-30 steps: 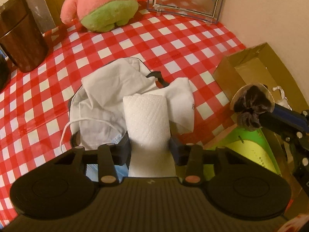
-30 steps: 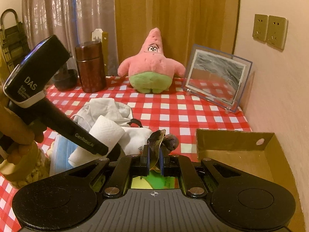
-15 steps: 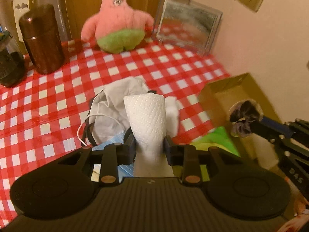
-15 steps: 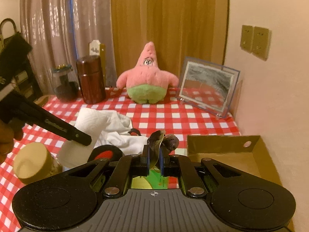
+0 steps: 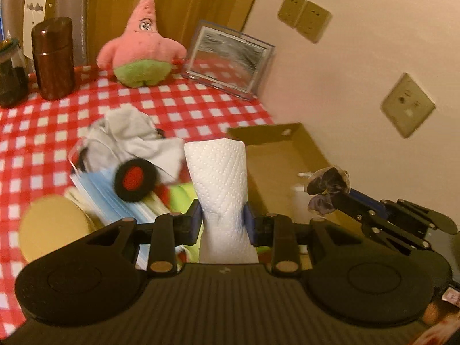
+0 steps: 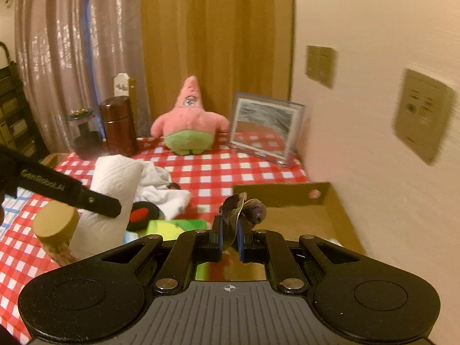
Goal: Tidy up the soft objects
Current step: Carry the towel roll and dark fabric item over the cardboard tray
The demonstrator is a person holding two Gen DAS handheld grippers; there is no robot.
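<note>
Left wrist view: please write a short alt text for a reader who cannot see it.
The left gripper has its jaws clamped on a white embossed paper towel roll, above a red-and-white checked tablecloth. At right, the right gripper holds a dark velvet scrunchie over an open brown cardboard box.

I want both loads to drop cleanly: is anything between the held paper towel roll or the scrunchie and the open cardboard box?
Nothing visible blocks either. The left hand-held gripper holds the paper towel roll beside the cardboard box; the right hand-held gripper holds the scrunchie at its near edge. The box's far part looks bare.
</note>
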